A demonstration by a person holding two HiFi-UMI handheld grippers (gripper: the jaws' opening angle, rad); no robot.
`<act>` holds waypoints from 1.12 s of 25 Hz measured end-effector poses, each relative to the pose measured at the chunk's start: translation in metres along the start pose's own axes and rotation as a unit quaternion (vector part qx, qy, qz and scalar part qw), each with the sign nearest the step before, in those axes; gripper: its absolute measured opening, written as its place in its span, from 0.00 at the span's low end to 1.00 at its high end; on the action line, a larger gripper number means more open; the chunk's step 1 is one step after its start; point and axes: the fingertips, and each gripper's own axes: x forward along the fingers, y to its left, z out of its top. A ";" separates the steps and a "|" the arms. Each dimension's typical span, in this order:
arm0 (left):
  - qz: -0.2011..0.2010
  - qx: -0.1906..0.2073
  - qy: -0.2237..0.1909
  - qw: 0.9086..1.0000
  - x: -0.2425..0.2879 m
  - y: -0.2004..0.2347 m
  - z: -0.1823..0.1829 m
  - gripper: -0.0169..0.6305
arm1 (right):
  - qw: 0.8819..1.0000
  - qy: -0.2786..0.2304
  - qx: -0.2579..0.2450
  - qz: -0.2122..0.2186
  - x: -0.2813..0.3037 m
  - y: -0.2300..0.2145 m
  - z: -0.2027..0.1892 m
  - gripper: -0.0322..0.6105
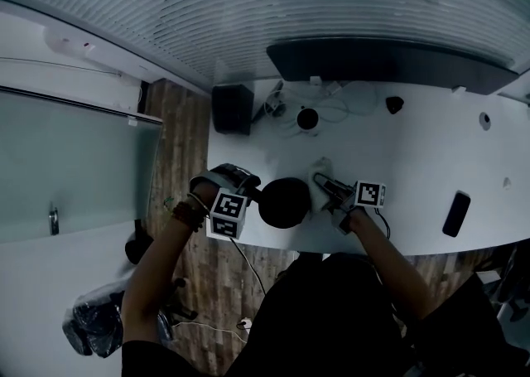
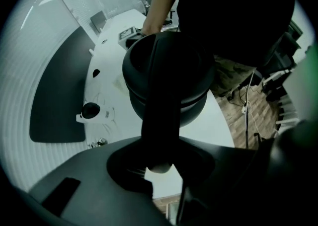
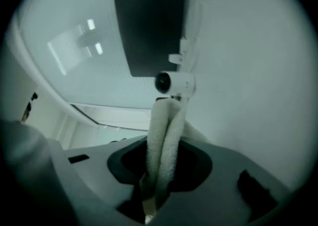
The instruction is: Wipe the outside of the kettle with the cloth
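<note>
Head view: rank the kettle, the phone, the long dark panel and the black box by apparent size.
1. long dark panel, clearly largest.
2. kettle and black box: they look about alike, so they are left unranked.
3. phone, smallest.

Office: wht desk (image 1: 414, 168), webcam (image 1: 307, 118), cables (image 1: 348, 106)

The head view looks steeply down from high above the white table (image 1: 414, 193). The left gripper view looks down, very close on the kettle (image 2: 169, 71). The right gripper view looks level across the table. All three share the dark mat (image 1: 389, 65).
</note>
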 end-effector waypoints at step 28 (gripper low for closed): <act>0.005 0.093 -0.045 0.995 0.003 0.026 0.006 0.21 | 0.996 0.087 0.018 -0.019 0.036 -0.024 0.001 0.20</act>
